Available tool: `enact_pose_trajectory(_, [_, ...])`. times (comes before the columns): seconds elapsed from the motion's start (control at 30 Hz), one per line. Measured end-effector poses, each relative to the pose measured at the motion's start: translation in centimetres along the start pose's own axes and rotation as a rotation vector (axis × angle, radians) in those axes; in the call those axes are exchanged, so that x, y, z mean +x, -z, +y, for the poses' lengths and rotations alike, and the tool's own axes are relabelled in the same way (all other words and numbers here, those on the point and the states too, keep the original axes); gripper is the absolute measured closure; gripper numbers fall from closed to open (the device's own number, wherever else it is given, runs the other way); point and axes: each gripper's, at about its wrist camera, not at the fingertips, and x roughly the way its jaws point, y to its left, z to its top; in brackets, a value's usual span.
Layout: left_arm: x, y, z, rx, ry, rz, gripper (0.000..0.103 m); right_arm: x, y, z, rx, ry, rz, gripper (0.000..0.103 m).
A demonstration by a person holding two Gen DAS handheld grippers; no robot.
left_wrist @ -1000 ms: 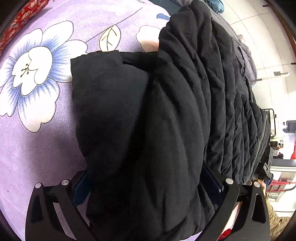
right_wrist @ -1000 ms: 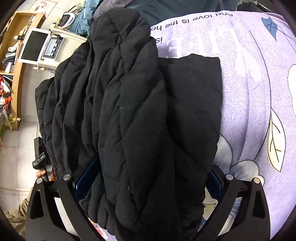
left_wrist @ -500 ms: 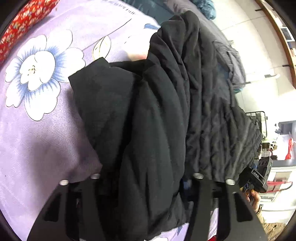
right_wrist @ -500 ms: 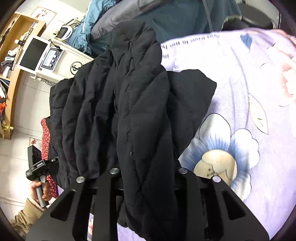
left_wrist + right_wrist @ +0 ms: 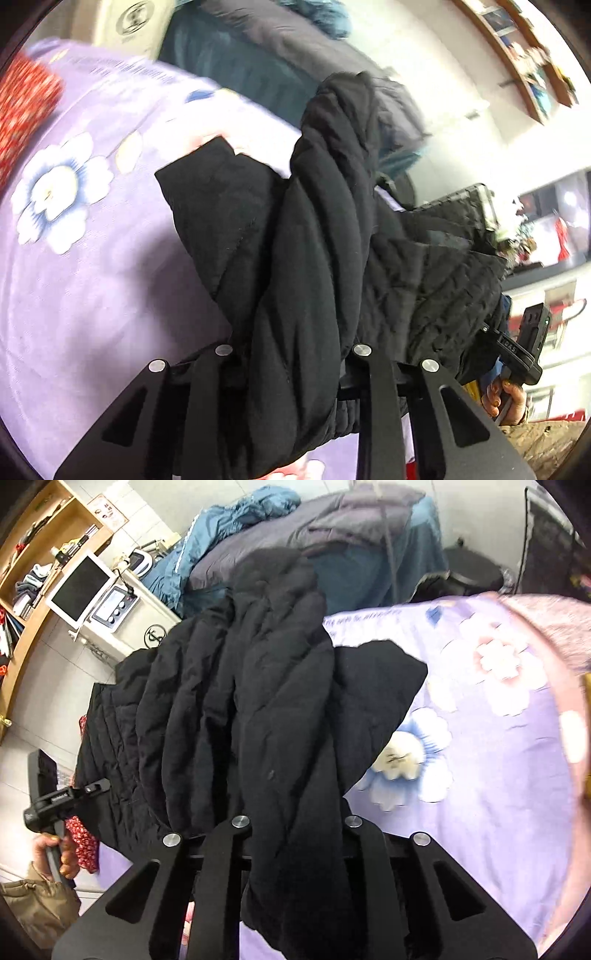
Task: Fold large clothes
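Observation:
A large black quilted jacket (image 5: 314, 240) (image 5: 240, 701) lies bunched lengthwise on a lilac flowered bedsheet (image 5: 92, 277) (image 5: 480, 775), and its near end is lifted. In the left wrist view, my left gripper (image 5: 291, 369) has its jaws closing, and a thick fold of the jacket is pinched between them. In the right wrist view, my right gripper (image 5: 295, 842) is closing the same way on another fold. Each view also shows the other gripper at the jacket's far side, held in a hand (image 5: 506, 398) (image 5: 55, 849). Fabric hides the pads.
A red patterned cloth (image 5: 26, 110) lies at the sheet's far left corner. Teal and grey bedding (image 5: 332, 535) is heaped beyond the sheet. A white device with a dark screen (image 5: 81, 587) stands below wooden shelves (image 5: 37, 535). A black stool (image 5: 476, 576) stands behind.
Both grippers went from wide open around the jacket to closed on folds of it. Both have risen, lifting the jacket's near end off the sheet.

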Motion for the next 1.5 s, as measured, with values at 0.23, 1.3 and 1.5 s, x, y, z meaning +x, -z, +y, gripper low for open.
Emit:
enact_pose_trajectory(0.23, [1.5,-1.0,-15.0,0.221,0.074,-0.058,0.079,-9.5,-1.9,-4.7,-0.001,-0.002,-0.157,0.087])
enact_pose_trajectory(1.3, [36.6,11.2,-65.3,0.53,0.15,0.264,0.014,-45.2,19.3,-62.0,1.02,0.287,-0.594,0.037])
enact_pose_trajectory(1.5, [36.3,10.9,-64.8,0.557,0.112,0.272,0.005,-43.1,18.6,-62.8,1.013,0.478,-0.504,0.019])
